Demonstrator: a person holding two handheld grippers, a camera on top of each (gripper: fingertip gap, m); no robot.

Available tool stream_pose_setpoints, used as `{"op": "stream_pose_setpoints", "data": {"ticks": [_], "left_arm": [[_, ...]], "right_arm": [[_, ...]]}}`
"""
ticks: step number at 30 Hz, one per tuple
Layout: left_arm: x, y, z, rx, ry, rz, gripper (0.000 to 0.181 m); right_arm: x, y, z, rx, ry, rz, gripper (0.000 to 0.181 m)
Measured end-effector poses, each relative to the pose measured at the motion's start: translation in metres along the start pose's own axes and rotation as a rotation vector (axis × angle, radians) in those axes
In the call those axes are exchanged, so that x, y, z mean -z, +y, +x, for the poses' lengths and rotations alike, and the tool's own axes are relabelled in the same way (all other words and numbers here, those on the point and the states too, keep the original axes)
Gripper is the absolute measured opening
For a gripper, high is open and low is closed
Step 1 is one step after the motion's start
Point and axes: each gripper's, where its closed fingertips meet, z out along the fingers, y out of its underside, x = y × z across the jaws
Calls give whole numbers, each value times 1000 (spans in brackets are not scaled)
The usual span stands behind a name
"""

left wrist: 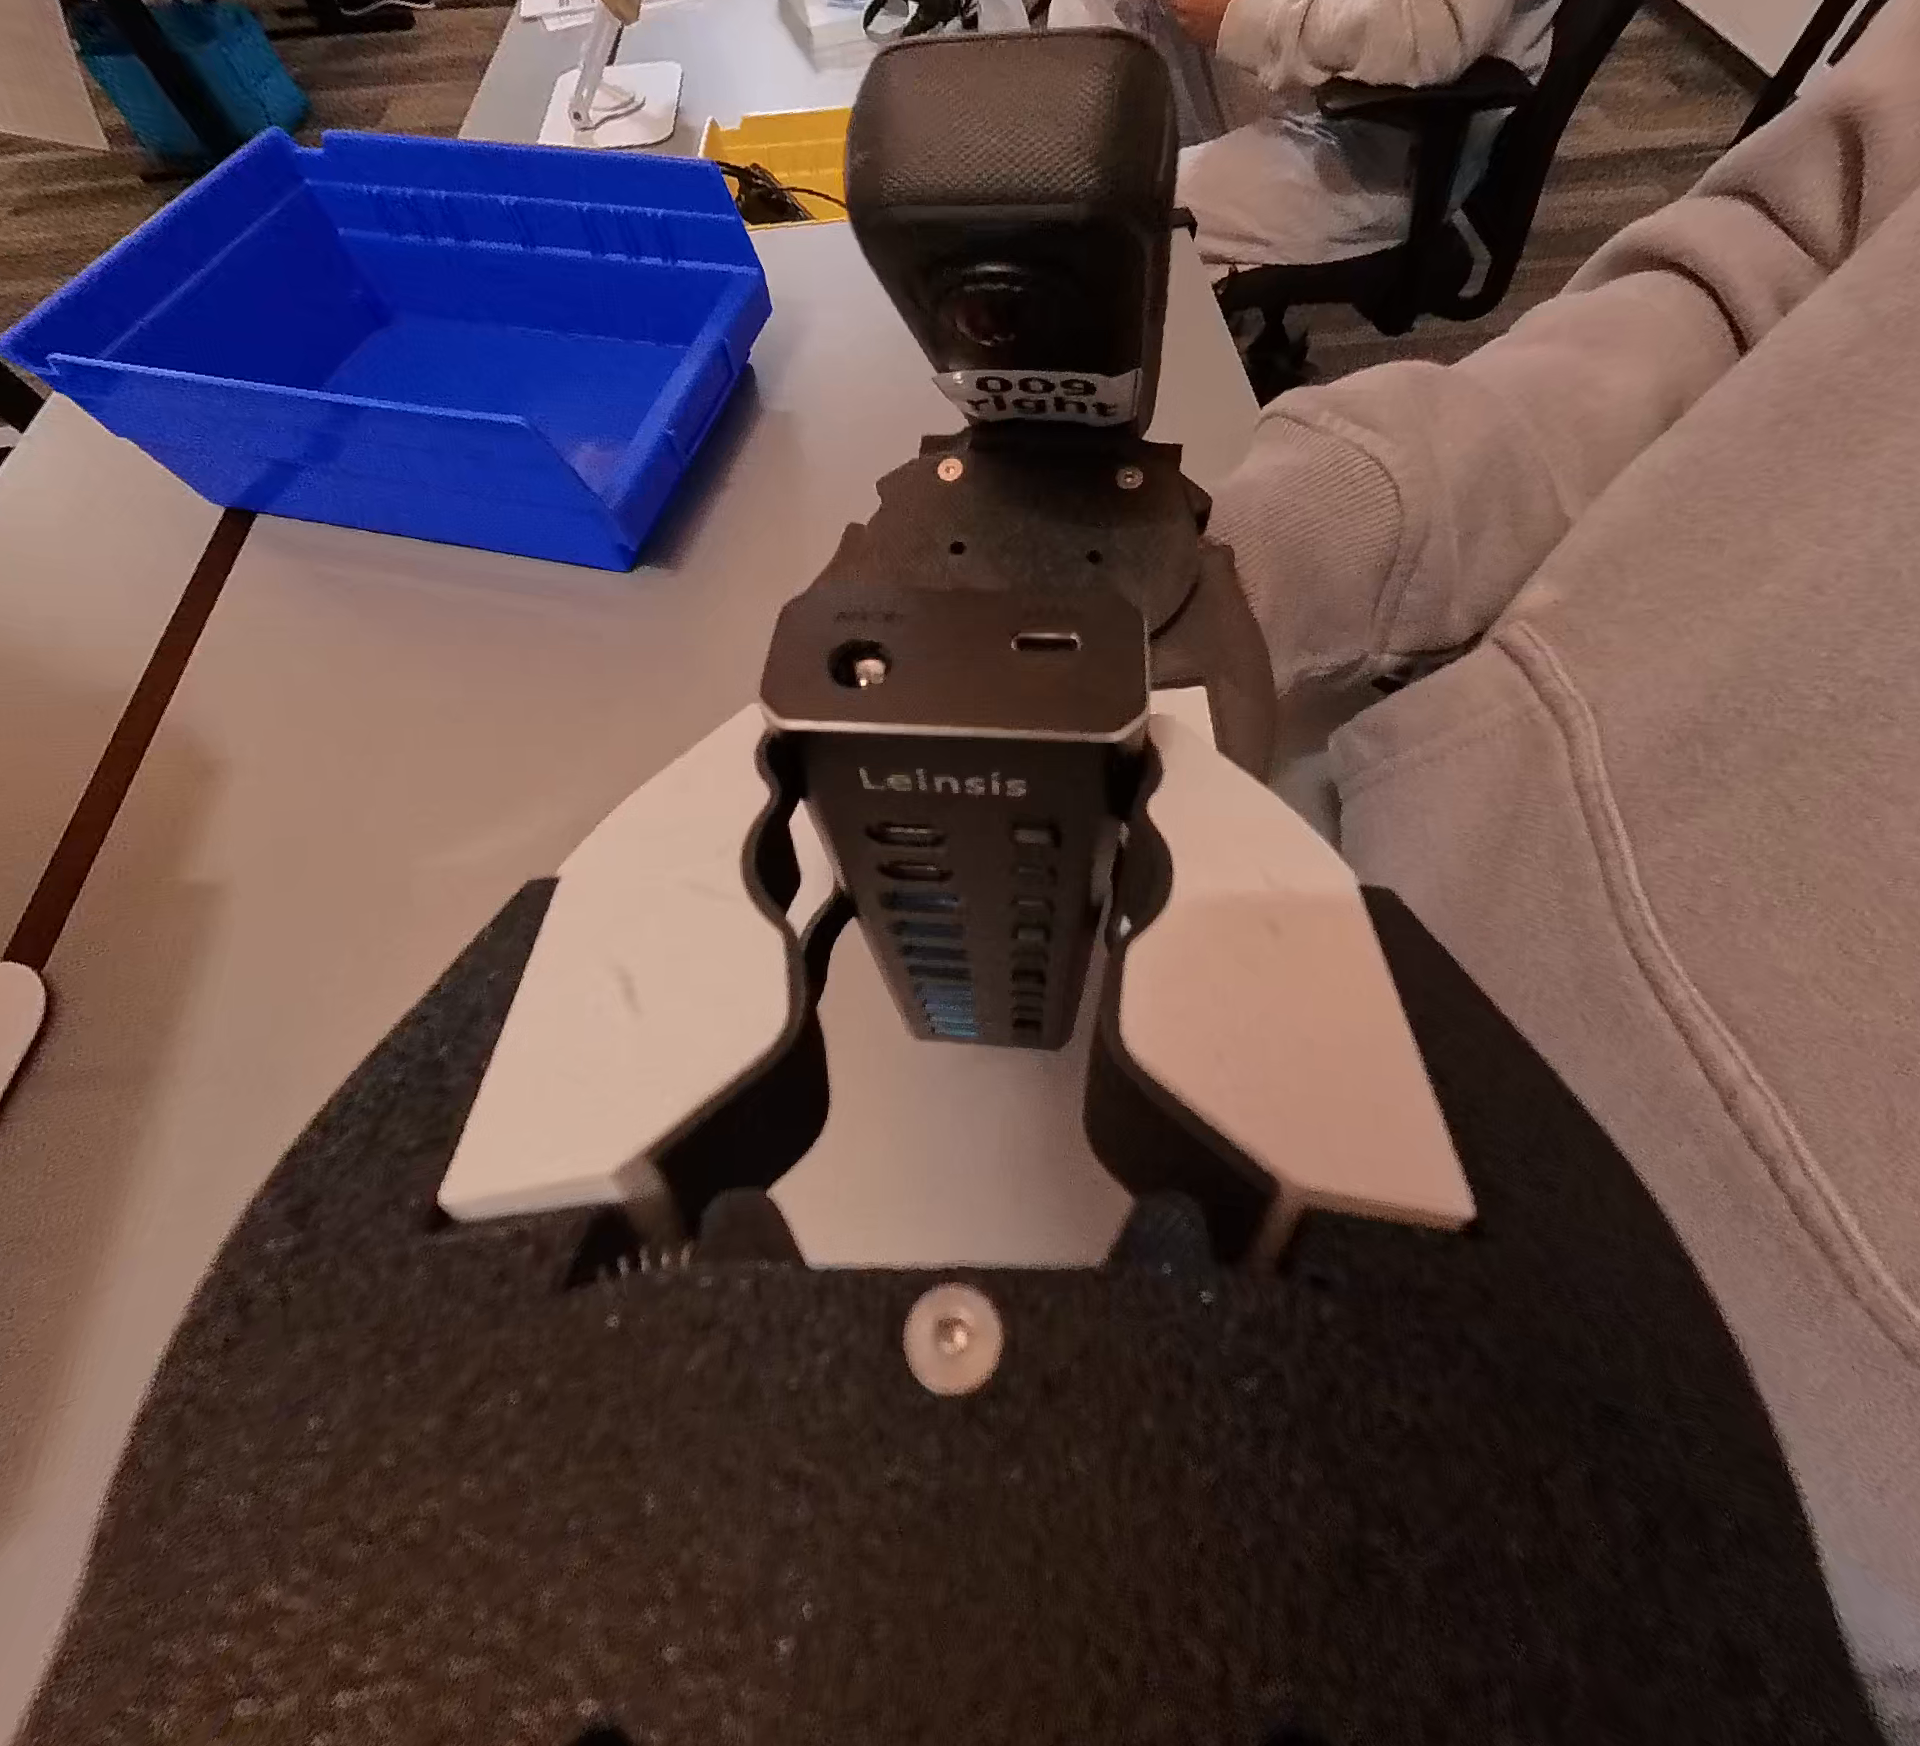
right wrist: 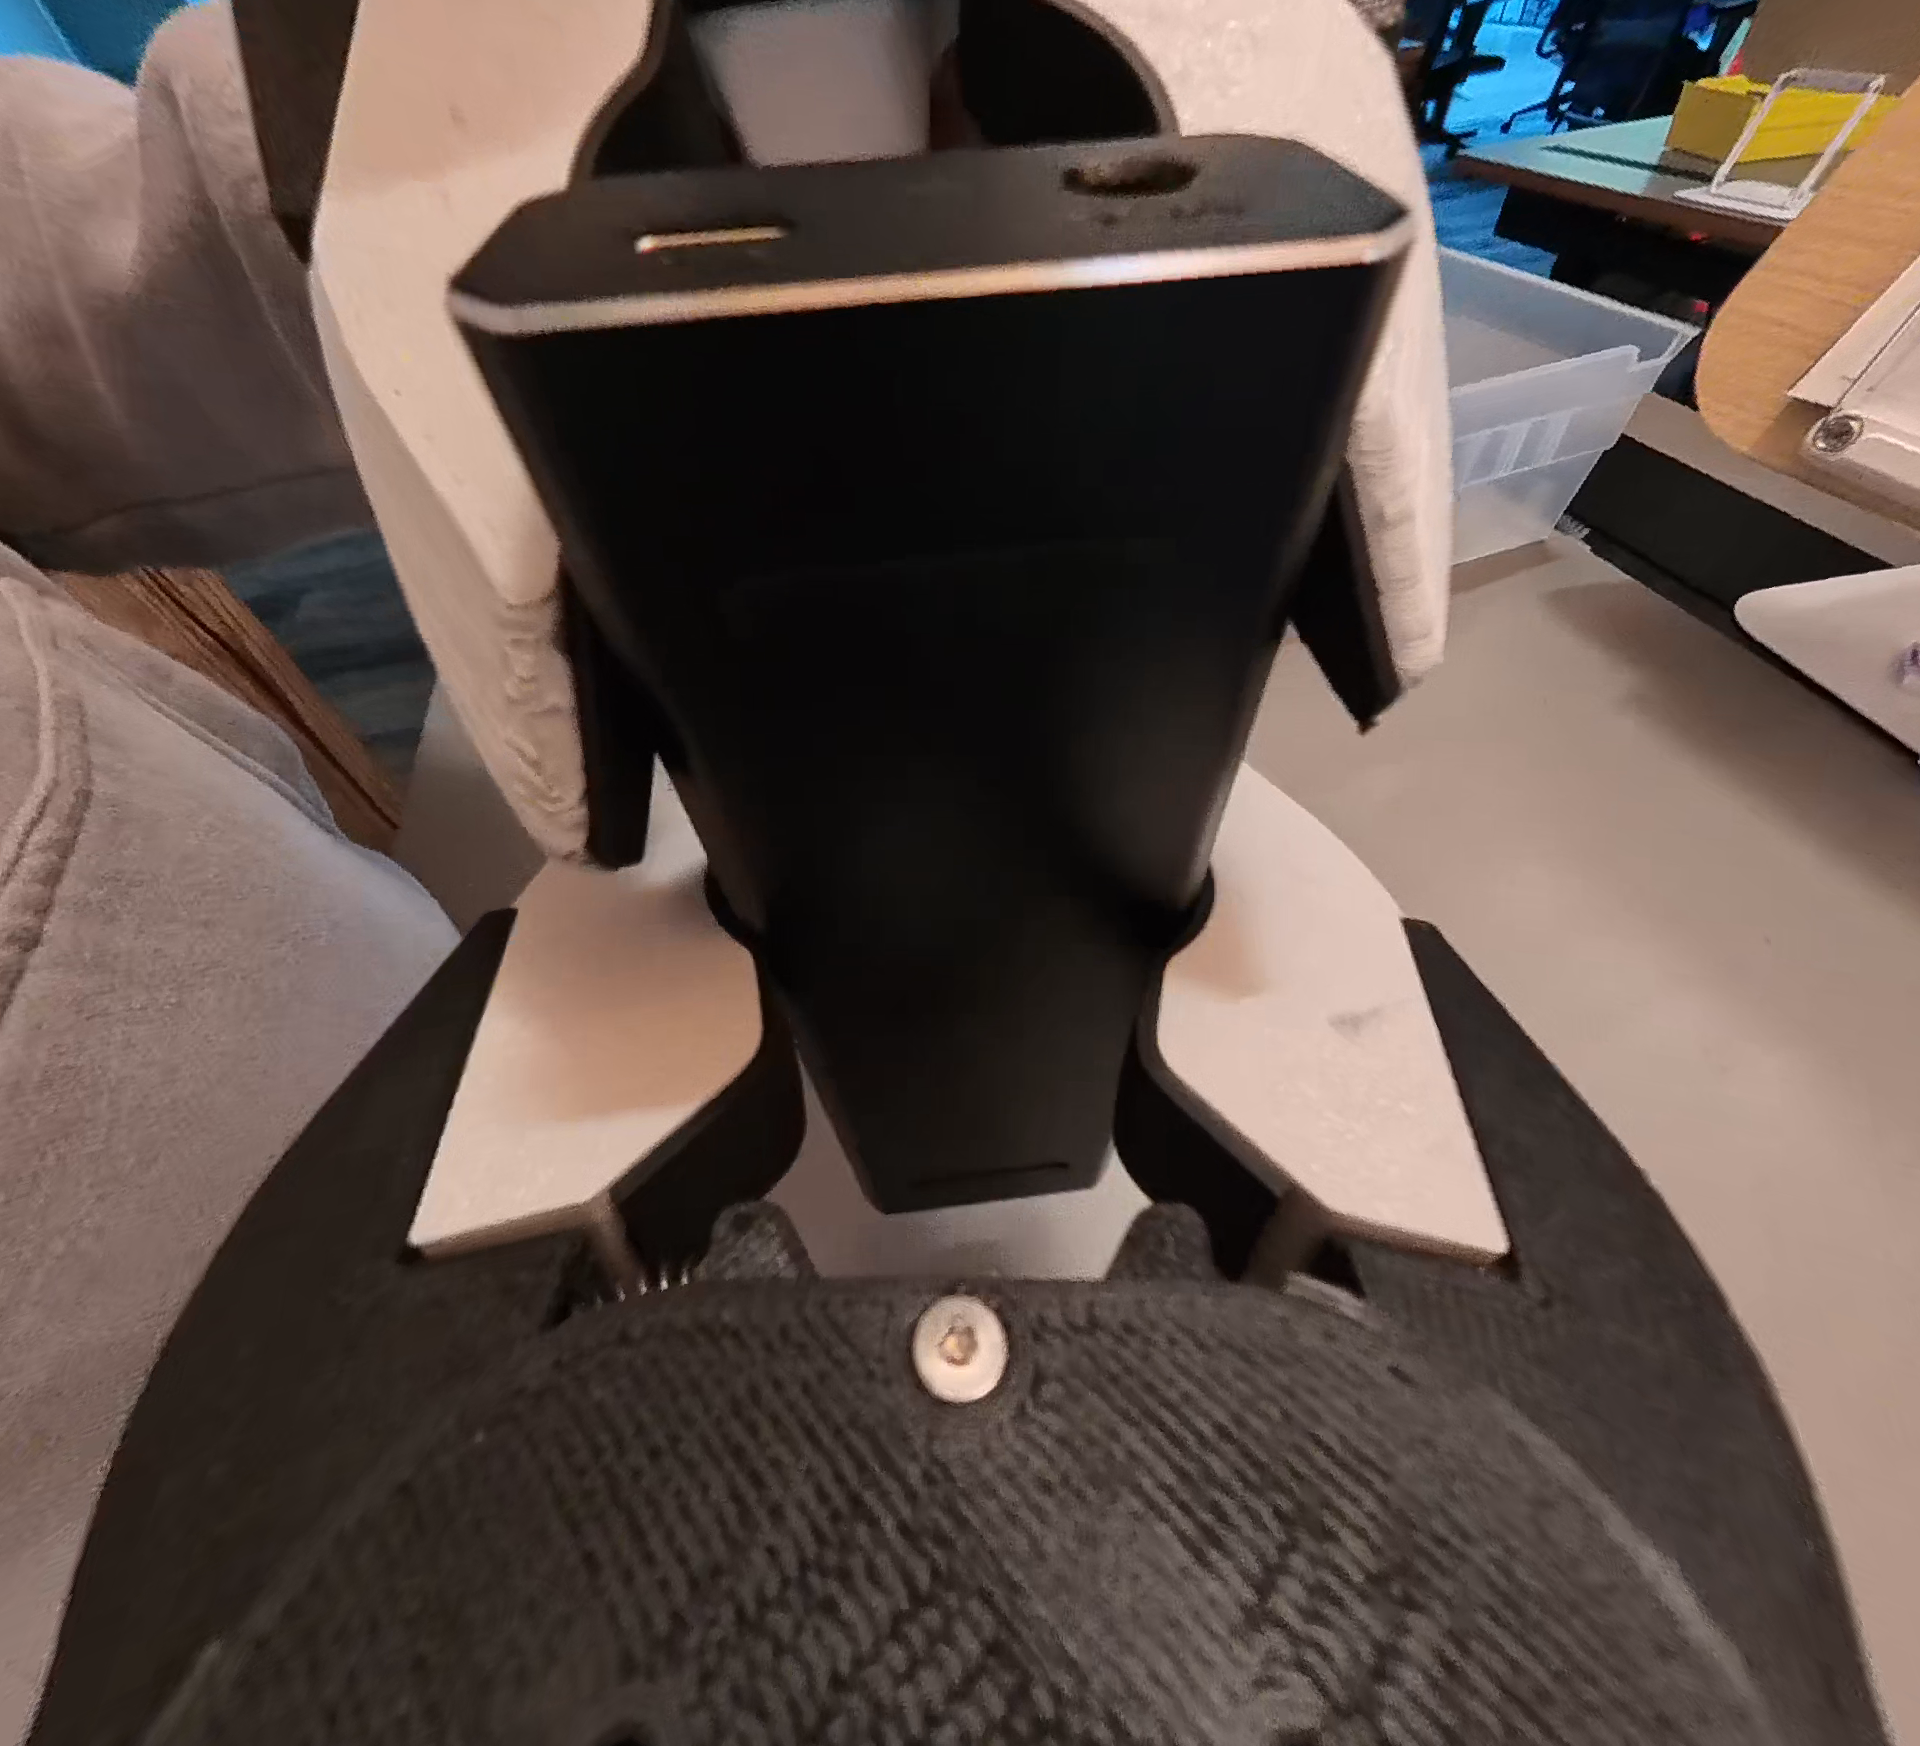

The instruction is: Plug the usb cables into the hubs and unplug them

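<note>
- here the black usb hub [left wrist: 951, 875] is gripped from both sides at once, held up above the grey table [left wrist: 436, 761] between the two grippers that face each other.
- the left gripper [left wrist: 951, 823] has its white fingers [left wrist: 665, 969] closed narrow onto the hub's long sides, the port face turned up toward its camera: a column of blue ports on one side, a column of small dark buttons on the other.
- the hub's far end cap shows a round socket and a small flat port, both with nothing in them.
- in the left wrist view the right gripper [left wrist: 997, 574] stands straight behind the hub, its camera pointed back this way; its fingertips are hidden by the hub there.
- in the right wrist view the right gripper [right wrist: 956, 927] clasps the hub's plain black back [right wrist: 935, 657] near its lower part, fingers pressed to both edges.
- the left gripper's white fingers [right wrist: 457, 408] clamp the same hub higher up in that view, on either edge.
- that view is soft with blur, so i cannot say whether any cable hangs from the hub's near end.
- a blue bin [left wrist: 405, 325] sits on the table off to the left, well apart from the hub, and looks bare inside.
- a yellow bin [left wrist: 774, 148] lies beyond it, with a dark cable just at its edge.
- a grey sleeve [left wrist: 1558, 553] fills the right side of the left wrist view.
</note>
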Motion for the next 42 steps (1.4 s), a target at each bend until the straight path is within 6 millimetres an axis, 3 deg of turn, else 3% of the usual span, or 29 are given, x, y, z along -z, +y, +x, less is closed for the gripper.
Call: {"op": "stream_pose_setpoints", "data": {"ticks": [6,9,12,14,16,18,21,23,27,32,34,39,42], "left_arm": [[-2,2,-1,67,-20,9,60],[5,-2,-4,94,-68,30,69],[40,-9,-15,72,-158,62,70],[80,3,-37,66,-285,7,63],[126,42,-67,96,-439,-154,59],[173,100,-93,211,-569,-388,58],[233,191,-116,501,-738,-676,55],[257,235,-124,765,-859,-734,53],[258,280,-139,1116,-919,-618,50],[245,317,-154,1259,-899,-684,45],[244,334,-152,1307,-908,-775,35],[235,343,-154,1315,-878,-805,10],[234,339,-154,1279,-889,-775,6]], "right_arm": [[3,1,0,-33,-10,49,75],[8,-1,4,-54,5,62,75],[22,0,19,-58,67,50,75],[38,-1,28,-53,116,58,75],[53,-3,33,-89,135,80,75],[67,-2,40,-93,176,101,75],[81,3,47,-96,228,101,75],[85,5,49,-104,241,105,75],[83,6,49,-123,239,132,75],[77,8,45,-127,215,124,75],[77,7,42,-118,209,117,75],[84,2,38,-132,160,179,75],[90,-6,30,-129,75,245,75]]}}
